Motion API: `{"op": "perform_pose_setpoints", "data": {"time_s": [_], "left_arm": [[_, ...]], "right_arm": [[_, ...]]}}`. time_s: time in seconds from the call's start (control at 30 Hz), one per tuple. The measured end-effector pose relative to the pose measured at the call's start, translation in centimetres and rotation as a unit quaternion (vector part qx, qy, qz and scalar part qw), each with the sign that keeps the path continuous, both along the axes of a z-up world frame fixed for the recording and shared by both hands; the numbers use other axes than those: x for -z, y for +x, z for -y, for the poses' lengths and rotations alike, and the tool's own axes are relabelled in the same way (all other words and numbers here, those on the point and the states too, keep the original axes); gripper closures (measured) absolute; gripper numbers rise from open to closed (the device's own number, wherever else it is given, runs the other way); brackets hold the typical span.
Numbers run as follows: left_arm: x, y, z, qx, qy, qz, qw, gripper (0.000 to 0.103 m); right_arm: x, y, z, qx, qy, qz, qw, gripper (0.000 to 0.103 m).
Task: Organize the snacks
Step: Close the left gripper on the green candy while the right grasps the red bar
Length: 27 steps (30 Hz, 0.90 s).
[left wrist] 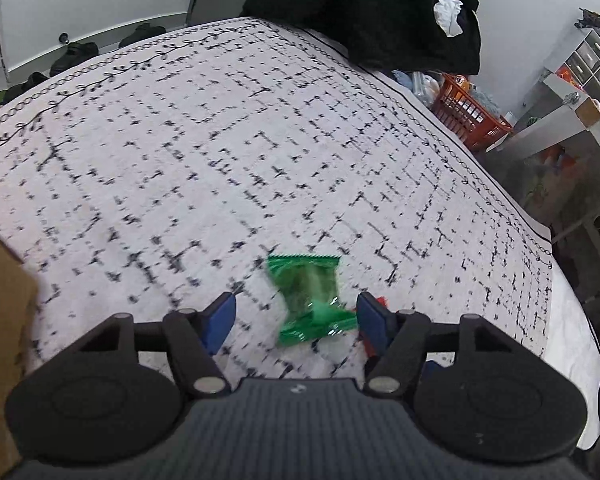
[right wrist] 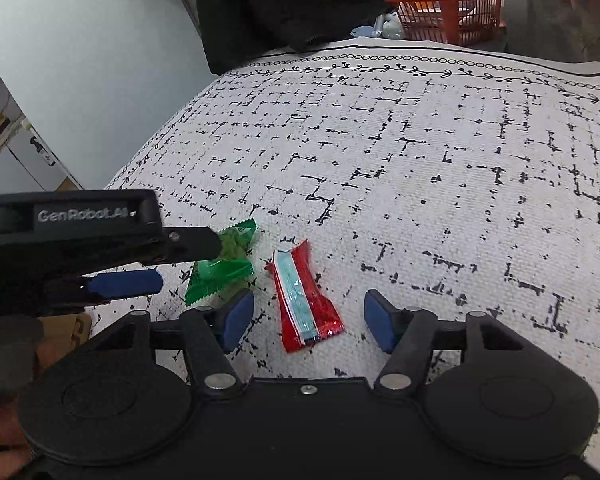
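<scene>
Blue-padded, the left tool [left wrist: 296, 316] stood apart around a green packet [left wrist: 310, 300], its pads clear of the wrapper. Lower centre, the right tool [right wrist: 308, 316] gaped around a red packet [right wrist: 306, 300]. Both lay on the patterned cloth [right wrist: 420, 160].

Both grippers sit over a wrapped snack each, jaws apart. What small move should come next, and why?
Probably lower both and close. The left gripper has the green packet between its open pads; the right gripper straddles the red packet. Both packets lie flat on the patterned cloth, untouched by the pads, so neither is gripped yet.
</scene>
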<state>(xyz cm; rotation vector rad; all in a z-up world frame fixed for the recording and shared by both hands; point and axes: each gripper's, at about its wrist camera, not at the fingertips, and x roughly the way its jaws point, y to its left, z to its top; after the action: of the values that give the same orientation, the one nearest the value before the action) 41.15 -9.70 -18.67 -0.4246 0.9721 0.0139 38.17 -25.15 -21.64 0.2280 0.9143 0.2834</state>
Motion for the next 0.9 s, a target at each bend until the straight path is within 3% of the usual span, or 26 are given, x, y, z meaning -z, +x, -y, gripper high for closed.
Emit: {"op": "perform_pose_setpoints", "data": {"time_s": [0.43, 0.47, 0.57, 0.6, 0.9], "left_arm": [[2.3, 2.1, 1.4, -0.001, 0.004, -0.013, 0.9999, 0.049], [2.4, 2.2, 1.5, 0.000, 0.005, -0.012, 0.9999, 0.052], [2.6, 2.2, 1.1, -0.008, -0.003, -0.019, 0.9998, 0.075], [2.6, 2.1, 0.8, -0.011, -0.008, -0.021, 0.9997, 0.076], [0.8, -0.2, -1.0, -0.026, -0.002, -0.019, 0.9995, 0.077]], "right_arm": [[0.3, 0.3, 0.3, 0.000, 0.002, 0.013, 1.000, 0.059], [0.3, 0.3, 0.2, -0.002, 0.000, 0.015, 1.000, 0.059], [0.3, 0.1, -0.2, -0.012, -0.007, 0.016, 1.000, 0.065], [0.3, 0.1, -0.4, -0.017, -0.010, 0.016, 1.000, 0.069], [-0.5, -0.8, -0.6, -0.011, -0.007, 0.005, 1.000, 0.078]]}}
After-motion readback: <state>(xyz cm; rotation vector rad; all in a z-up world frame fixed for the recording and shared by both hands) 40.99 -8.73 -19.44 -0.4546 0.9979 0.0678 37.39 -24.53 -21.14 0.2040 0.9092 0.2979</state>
